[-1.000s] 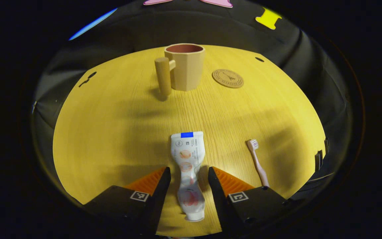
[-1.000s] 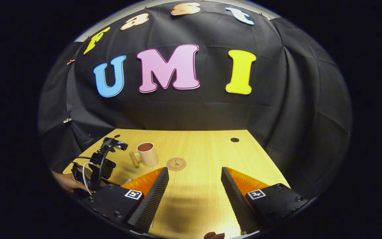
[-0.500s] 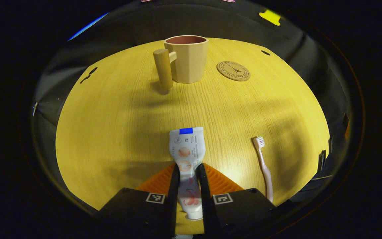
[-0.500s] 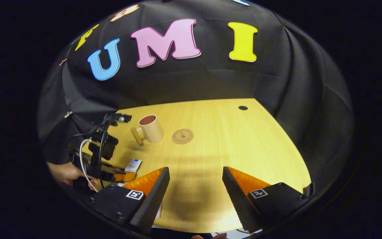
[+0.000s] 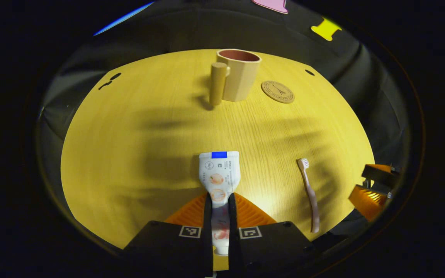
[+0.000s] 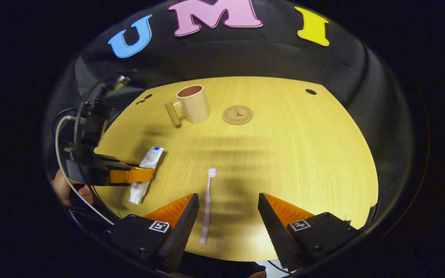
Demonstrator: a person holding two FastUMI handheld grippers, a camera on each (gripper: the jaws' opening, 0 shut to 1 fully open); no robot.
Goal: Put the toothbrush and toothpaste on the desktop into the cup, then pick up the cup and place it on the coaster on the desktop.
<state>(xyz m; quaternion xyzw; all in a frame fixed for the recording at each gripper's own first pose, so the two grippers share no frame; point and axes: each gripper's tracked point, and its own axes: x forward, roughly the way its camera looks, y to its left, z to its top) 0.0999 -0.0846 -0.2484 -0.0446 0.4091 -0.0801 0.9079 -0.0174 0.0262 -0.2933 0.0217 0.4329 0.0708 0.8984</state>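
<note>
A: Left gripper [image 5: 219,216] has its fingers squeezed onto the toothpaste [image 5: 219,174], pinching the tube low down near the cap, with the flat crimped end sticking out ahead of the fingertips.

B: And the right gripper [image 6: 228,216] is spread wide, nothing between the fingers. The toothbrush [image 6: 207,206] lies on the desktop [image 6: 303,154] just inside its left finger, bristles pointing away from it.

A: Cup [image 5: 240,75] is well ahead of the left gripper, slightly to its right, mouth up, handle on the near-left side. Coaster [image 5: 278,91] sits just beyond it to the right, bare.

B: So where's the risk?

A: That grip. It's near one end of a soft tube, so I'd expect the long free end to droop or swing on the way over. If it catches the cup's rim, the cup could tip or slide.

B: And the right side?

A: The brush is off-centre in that open gap. Close now and I reckon one finger nudges it sideways before the other arrives. It's thin and flat on the wood, easy to skid.
</note>
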